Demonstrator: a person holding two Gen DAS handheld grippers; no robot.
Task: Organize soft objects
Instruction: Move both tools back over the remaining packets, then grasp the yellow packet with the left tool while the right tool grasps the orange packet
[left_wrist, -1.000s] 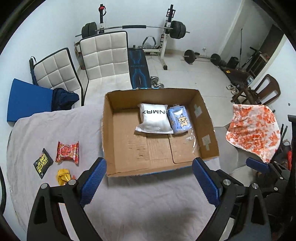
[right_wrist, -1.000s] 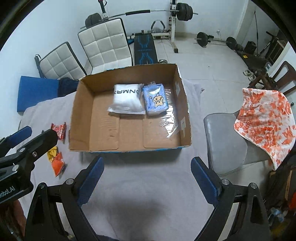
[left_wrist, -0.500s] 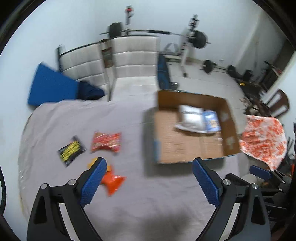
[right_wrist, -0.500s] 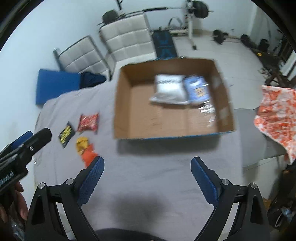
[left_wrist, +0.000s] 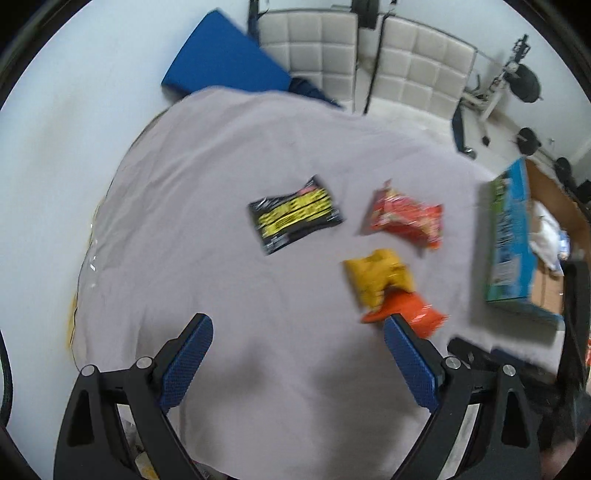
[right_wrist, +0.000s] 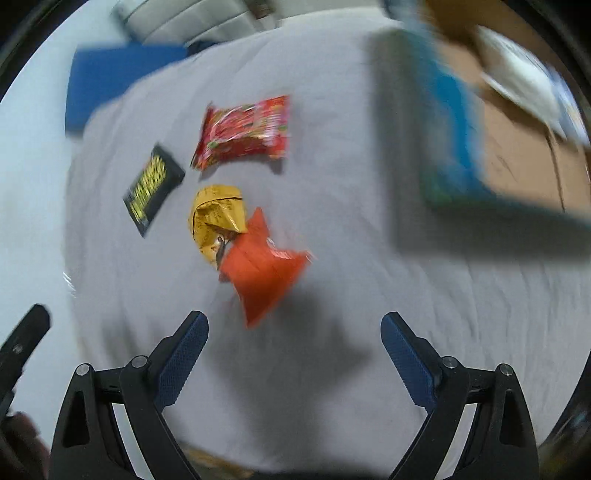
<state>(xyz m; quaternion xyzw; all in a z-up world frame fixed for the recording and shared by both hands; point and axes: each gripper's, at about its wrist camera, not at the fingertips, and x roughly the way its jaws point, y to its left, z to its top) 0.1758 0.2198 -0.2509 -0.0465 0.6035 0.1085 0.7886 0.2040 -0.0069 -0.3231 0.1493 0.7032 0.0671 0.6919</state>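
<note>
Several soft snack packets lie on the grey cloth: a black-and-yellow one (left_wrist: 295, 215) (right_wrist: 153, 188), a red one (left_wrist: 404, 218) (right_wrist: 245, 131), a yellow one (left_wrist: 376, 279) (right_wrist: 216, 219) and an orange one (left_wrist: 406, 314) (right_wrist: 264, 267) touching the yellow one. The cardboard box (left_wrist: 511, 236) (right_wrist: 454, 136) stands to the right with a white pack (left_wrist: 546, 230) (right_wrist: 524, 83) inside. My left gripper (left_wrist: 297, 338) is open and empty, short of the packets. My right gripper (right_wrist: 293, 332) is open and empty, just short of the orange packet.
A blue mat (left_wrist: 221, 59) and two white padded chairs (left_wrist: 417, 70) stand beyond the table's far edge, with gym weights (left_wrist: 524, 83) behind. The right gripper's body (left_wrist: 491, 356) shows low right in the left view. The right view is motion-blurred.
Both grippers have swung left, away from the box and toward the snack packets, and come closer to the cloth. Both stay open and empty.
</note>
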